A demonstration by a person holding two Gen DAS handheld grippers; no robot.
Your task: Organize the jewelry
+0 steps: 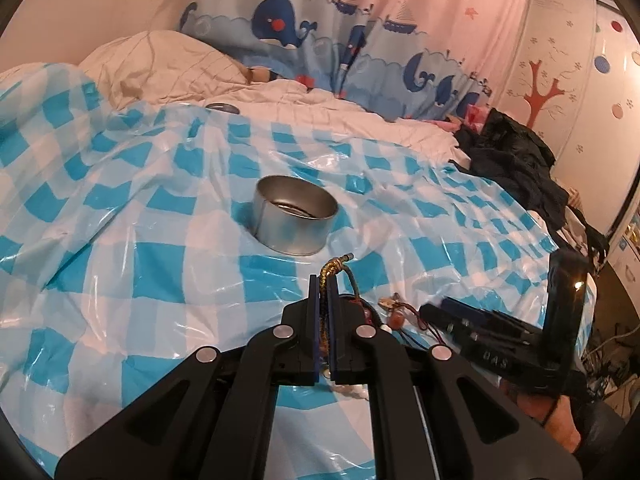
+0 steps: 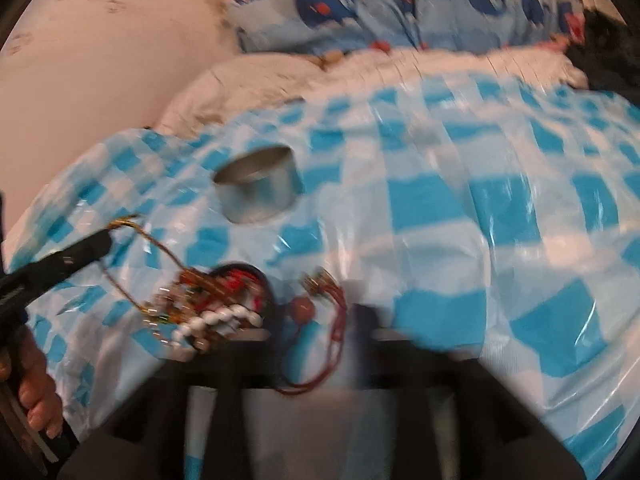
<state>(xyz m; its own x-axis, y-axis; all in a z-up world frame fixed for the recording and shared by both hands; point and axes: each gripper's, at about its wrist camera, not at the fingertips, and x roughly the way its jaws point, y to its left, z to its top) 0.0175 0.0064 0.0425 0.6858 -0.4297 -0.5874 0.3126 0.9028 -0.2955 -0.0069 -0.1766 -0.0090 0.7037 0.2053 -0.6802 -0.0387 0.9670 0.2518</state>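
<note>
On the bed's checked plastic sheet, barely begun. Left hand-held gripper clenched on a gold braided bracelet, lifted toward the open metal tin (contents unclear). Right hand-held gripper released, blurred, over the tangled jewelry pile still left to sort.
</note>
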